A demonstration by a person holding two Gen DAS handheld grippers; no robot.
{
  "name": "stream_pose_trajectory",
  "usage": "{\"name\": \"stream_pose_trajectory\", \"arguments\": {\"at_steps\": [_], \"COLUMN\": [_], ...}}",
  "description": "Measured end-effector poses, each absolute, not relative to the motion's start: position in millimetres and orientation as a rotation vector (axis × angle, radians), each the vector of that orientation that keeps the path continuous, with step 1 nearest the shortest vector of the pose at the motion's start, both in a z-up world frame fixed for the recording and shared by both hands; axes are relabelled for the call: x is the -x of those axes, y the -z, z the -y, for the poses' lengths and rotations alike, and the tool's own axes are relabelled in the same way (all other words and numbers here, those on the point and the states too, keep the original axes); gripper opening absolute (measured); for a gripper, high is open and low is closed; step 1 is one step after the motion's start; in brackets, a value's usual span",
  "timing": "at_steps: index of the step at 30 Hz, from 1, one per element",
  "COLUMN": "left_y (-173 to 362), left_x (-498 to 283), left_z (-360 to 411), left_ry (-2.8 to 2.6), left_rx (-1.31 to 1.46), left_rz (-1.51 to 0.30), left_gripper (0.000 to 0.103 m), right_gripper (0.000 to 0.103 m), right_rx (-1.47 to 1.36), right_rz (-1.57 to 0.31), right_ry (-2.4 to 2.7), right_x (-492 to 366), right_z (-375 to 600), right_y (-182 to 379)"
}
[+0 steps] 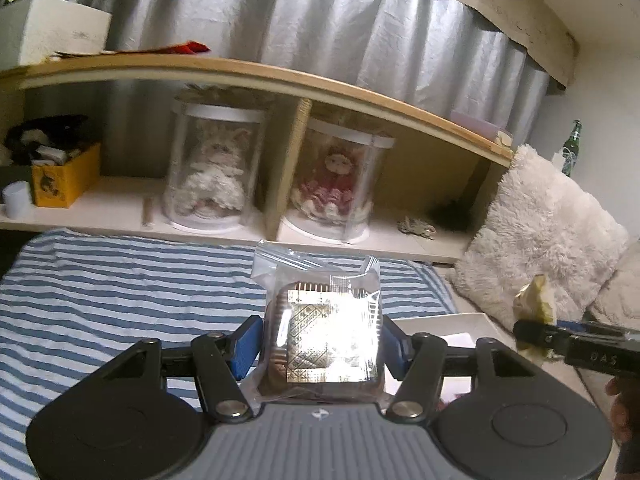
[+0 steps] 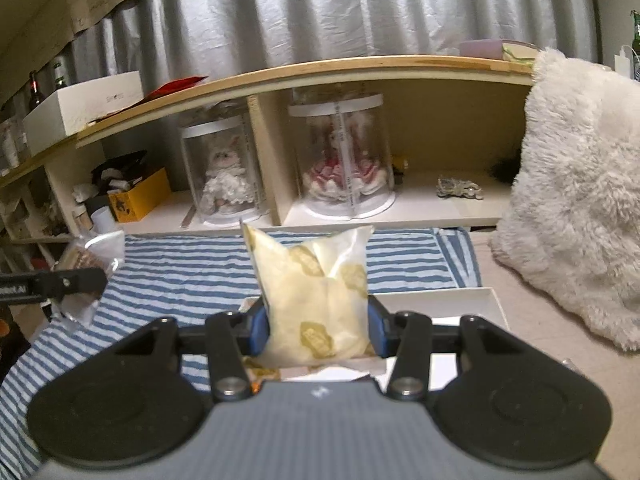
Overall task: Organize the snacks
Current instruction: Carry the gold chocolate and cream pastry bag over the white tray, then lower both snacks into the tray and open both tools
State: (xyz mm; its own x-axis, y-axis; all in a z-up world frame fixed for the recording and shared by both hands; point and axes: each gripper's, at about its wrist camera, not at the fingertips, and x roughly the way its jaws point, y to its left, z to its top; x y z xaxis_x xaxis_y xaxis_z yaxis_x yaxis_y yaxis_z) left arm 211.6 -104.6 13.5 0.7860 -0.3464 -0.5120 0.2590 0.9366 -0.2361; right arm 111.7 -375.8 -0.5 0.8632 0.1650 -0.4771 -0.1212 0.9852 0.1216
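Holding both snacks aloft over the striped blanket point(image 1: 120, 280), the left gripper point(image 1: 322, 344) clamps a clear-bagged biscuit pack point(image 1: 320, 328) and the right gripper point(image 2: 316, 324) pinches a yellow packet point(image 2: 316, 300), probably bound for the white tray point(image 2: 472, 300).

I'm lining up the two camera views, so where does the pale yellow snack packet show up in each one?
Left wrist: pale yellow snack packet at far right, in the right claw.
Right wrist: packet centre, between that claw's fingers.
Shared landmark: red-dressed doll in clear cylinder case.
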Motion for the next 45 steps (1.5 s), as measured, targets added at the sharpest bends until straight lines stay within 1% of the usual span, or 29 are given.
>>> {"name": "stream_pose_trajectory", "arguments": {"at_steps": [8,16,26,38,45], "left_y": [4.3,37.4,86.8,130.4,136.5], "left_x": [-236.1,-267.8,-307.0,-332.0,-335.9], "left_z": [158.6,204.1,232.6,245.3,251.2], "left_ry": [0.381,0.417,0.407,0.334,0.343], "left_rx": [0.144,0.152,0.269,0.256,0.266], "left_rz": [-0.623,-0.705,-0.828,-0.866,-0.858], "left_gripper": [0.062,0.062,0.062,0.062,0.062], "right_gripper": [0.054,0.054,0.054,0.054,0.054], "right_rx": [-0.108,-0.134,-0.164,-0.167,-0.13], "right_rz": [-0.55,-0.611,-0.687,-0.756,-0.789], "right_ry": [-0.087,-0.055,-0.012,0.036,0.019], "right_x": [-128.4,-150.1,-182.4,-199.9,-216.4], "right_z": [406.0,426.3,448.4,463.9,457.2], "right_y": [21.3,46.8,75.7,102.4,120.4]}}
